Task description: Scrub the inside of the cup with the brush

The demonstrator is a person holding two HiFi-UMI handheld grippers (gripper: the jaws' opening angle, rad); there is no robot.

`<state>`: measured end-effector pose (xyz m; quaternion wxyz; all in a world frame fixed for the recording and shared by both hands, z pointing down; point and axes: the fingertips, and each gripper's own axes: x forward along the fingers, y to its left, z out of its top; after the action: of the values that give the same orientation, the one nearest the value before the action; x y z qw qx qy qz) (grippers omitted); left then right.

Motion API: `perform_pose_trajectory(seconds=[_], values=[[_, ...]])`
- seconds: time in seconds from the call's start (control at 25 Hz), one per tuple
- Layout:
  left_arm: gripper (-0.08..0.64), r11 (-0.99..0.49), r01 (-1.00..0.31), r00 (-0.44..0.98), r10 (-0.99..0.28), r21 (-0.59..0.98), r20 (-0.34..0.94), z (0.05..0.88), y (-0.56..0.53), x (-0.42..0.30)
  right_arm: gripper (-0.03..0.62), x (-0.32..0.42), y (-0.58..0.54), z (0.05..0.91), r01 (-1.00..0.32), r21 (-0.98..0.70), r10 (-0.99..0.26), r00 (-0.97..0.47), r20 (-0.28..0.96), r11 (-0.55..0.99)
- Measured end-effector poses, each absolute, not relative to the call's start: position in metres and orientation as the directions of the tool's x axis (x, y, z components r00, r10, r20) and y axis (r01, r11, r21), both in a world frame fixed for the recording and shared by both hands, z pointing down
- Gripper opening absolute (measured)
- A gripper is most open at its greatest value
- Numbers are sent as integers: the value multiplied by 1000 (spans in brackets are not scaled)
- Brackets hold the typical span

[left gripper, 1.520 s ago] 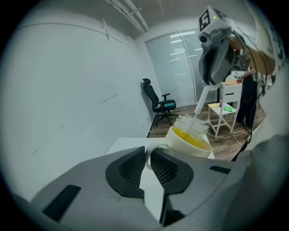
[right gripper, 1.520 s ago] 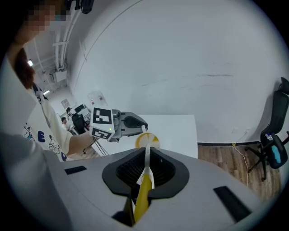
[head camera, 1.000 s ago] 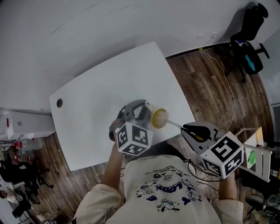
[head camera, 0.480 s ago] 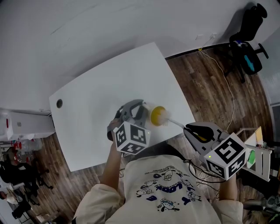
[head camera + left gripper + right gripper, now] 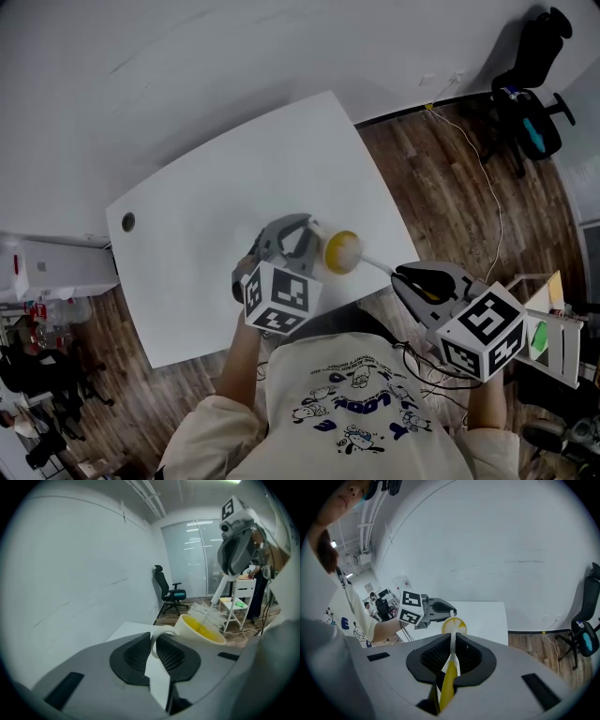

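A cream cup with a yellow inside (image 5: 339,251) (image 5: 200,628) (image 5: 453,626) is held tilted above the white table (image 5: 216,197), its mouth facing right. My left gripper (image 5: 298,239) (image 5: 154,651) is shut on the cup's handle (image 5: 155,634). A brush with a white stem and yellow grip (image 5: 449,670) (image 5: 384,268) reaches from my right gripper (image 5: 412,278) (image 5: 451,656), which is shut on it. The white bristles (image 5: 209,615) sit inside the cup's mouth.
The table's front edge (image 5: 281,323) lies just below the cup, close to the person's shirt. A black office chair (image 5: 531,84) (image 5: 169,592) stands on the wood floor at the far right. A white stand (image 5: 548,333) is beside my right gripper.
The brush head pushed a little left into the cup and came back to the right; both grippers stay almost where they were.
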<state>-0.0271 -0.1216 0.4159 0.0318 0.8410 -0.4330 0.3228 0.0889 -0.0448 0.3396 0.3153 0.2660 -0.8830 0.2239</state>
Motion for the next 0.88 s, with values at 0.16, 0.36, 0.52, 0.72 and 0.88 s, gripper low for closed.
perform_pose_trajectory(seconds=[0.16,0.36,0.52,0.72,0.88], values=[[43,-608,-757,400,-721,-239,566,414,-123,-28,43,87,-44,340,-609,-231,-329,-664,672,758],[43,-554,-805,364,-742,-210,563,415,-126,-37,43,79,-37,341,-592,-231,-315,-672,671,772],[43,-511,-836,329,-758,-199,564,416,-131,-44,44,76,-35,342,-575,-226,-302,-676,672,786],[43,-489,-850,309,-765,-197,565,417,-129,-52,44,73,-31,343,-563,-203,-297,-669,681,801],[43,-512,-835,327,-758,-202,565,416,-129,-49,44,79,-36,344,-576,-204,-303,-660,687,792]])
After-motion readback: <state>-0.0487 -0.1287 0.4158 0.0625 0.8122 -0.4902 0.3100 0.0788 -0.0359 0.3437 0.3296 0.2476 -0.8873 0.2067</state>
